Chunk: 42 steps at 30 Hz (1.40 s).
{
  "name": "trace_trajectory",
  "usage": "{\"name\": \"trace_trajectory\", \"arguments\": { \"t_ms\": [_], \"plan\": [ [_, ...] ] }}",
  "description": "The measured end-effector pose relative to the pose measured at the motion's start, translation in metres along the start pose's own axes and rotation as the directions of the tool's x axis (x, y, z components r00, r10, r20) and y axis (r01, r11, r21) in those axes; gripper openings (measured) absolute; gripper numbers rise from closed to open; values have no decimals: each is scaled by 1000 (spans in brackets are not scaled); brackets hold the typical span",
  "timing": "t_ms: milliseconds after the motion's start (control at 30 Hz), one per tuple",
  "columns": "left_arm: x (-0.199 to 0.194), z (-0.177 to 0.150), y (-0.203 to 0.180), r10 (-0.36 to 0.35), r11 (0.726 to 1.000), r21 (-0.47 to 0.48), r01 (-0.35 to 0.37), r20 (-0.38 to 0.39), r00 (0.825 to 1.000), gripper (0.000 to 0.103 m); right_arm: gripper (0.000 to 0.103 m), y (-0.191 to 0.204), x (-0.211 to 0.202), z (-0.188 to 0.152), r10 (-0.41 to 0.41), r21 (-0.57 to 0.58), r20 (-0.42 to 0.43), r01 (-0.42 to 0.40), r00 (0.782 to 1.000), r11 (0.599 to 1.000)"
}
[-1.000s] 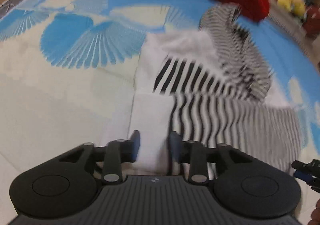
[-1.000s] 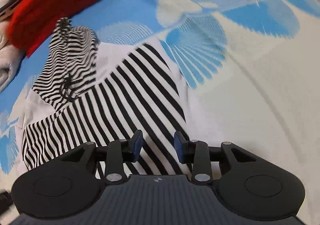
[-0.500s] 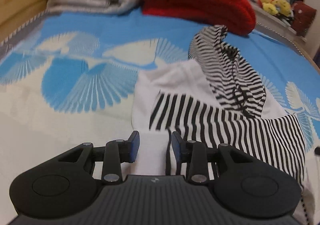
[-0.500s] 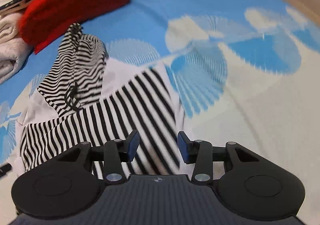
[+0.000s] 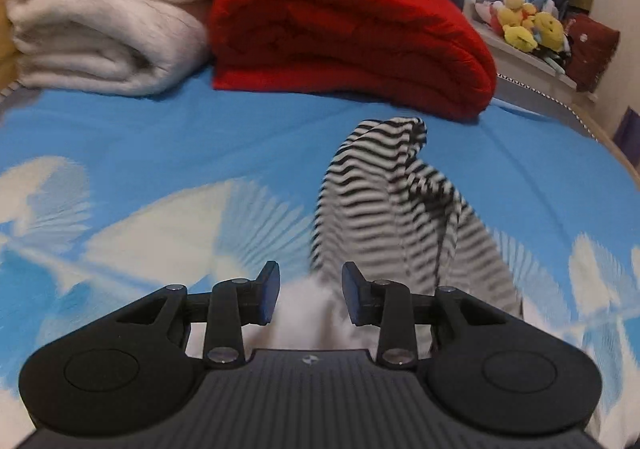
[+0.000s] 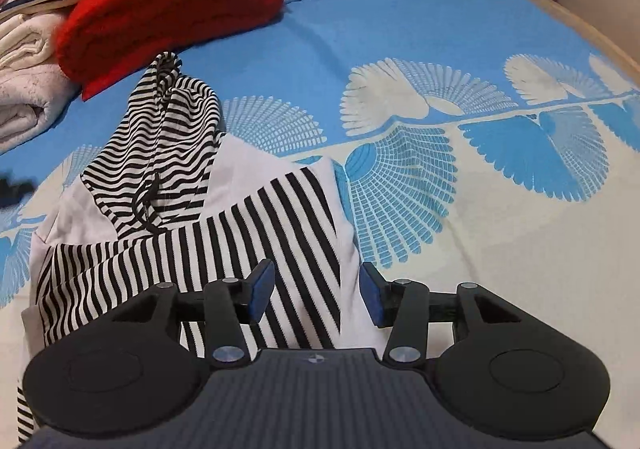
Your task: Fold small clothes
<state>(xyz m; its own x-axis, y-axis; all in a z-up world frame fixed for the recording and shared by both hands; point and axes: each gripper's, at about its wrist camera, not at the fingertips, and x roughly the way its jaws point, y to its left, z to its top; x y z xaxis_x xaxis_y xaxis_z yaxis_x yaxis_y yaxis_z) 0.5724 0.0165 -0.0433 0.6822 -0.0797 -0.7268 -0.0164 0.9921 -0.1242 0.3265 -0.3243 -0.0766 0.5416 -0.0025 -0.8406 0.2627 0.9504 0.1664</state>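
A small black-and-white striped hooded top with white panels lies on the blue and cream bedspread, partly folded, its hood towards the red blanket. My right gripper is open just above its near striped sleeve. In the left wrist view the hood points away and looks blurred. My left gripper is open over the top's white part, with nothing held.
A folded red blanket and a folded white blanket lie at the far end of the bed. Soft toys sit on a shelf at the back right. The bed's wooden edge runs along the right.
Both grippers have drawn back and tilted up over the top. The right jaws have opened wider. The left view now looks lower and closer to the hood.
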Motion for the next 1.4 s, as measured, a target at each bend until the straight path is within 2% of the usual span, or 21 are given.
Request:
{"name": "trace_trajectory", "arguments": {
  "t_ms": [233, 333, 467, 567, 633, 767, 800, 900, 933, 967, 1000, 1033, 1067, 1233, 1400],
  "plan": [
    [102, 72, -15, -114, 991, -73, 110, -46, 992, 36, 48, -3, 8, 3, 14, 10, -22, -13, 1000, 1000],
    [130, 99, -19, -89, 992, -88, 87, -20, 996, 36, 46, -4, 13, 4, 11, -7, -29, -11, 1000, 1000],
    [168, 127, -19, -44, 988, -147, 42, -14, 999, 37, 34, -11, 20, 8, 8, 32, -44, -7, 999, 999],
    [191, 137, -18, -19, 981, -192, 13, -29, 999, 48, 33, -13, 21, 11, -3, 45, -29, 5, 1000, 999],
    [204, 139, -17, -29, 975, -222, 19, -42, 999, 54, 33, -13, 23, 11, -10, 39, -32, 11, 999, 999],
    [225, 137, -23, -43, 973, -231, 28, -63, 997, 56, 33, -19, 28, 9, -31, 38, -51, 33, 998, 999],
    [231, 136, -24, -48, 973, -229, 30, -74, 996, 60, 33, -20, 29, 8, -40, 37, -54, 42, 998, 998],
    [240, 133, -28, -44, 979, -203, 26, -84, 996, 61, 33, -22, 34, 6, -63, 21, -71, 64, 996, 998],
    [243, 132, -28, -42, 981, -192, 25, -85, 996, 60, 33, -22, 35, 5, -67, 18, -74, 69, 995, 997],
    [246, 132, -30, -37, 984, -175, 20, -94, 995, 53, 33, -23, 35, 5, -69, 16, -75, 70, 995, 997],
    [246, 129, -33, -29, 988, -152, 13, -107, 994, 42, 33, -23, 35, 5, -69, 14, -75, 70, 995, 997],
    [245, 127, -36, -36, 991, -130, 22, -112, 993, 15, 33, -23, 35, 5, -71, 12, -73, 72, 995, 997],
    [243, 126, -37, -58, 991, -123, 44, -108, 992, 5, 33, -23, 35, 5, -73, 9, -71, 74, 995, 997],
    [198, 120, -52, -139, 990, 15, 140, -56, 989, 3, 33, -22, 32, 8, -57, 22, -70, 59, 996, 998],
    [103, 95, -60, -257, 949, 185, 254, -6, 966, 3, 33, -21, 21, 13, -40, 34, -40, 42, 998, 999]
  ]
}}
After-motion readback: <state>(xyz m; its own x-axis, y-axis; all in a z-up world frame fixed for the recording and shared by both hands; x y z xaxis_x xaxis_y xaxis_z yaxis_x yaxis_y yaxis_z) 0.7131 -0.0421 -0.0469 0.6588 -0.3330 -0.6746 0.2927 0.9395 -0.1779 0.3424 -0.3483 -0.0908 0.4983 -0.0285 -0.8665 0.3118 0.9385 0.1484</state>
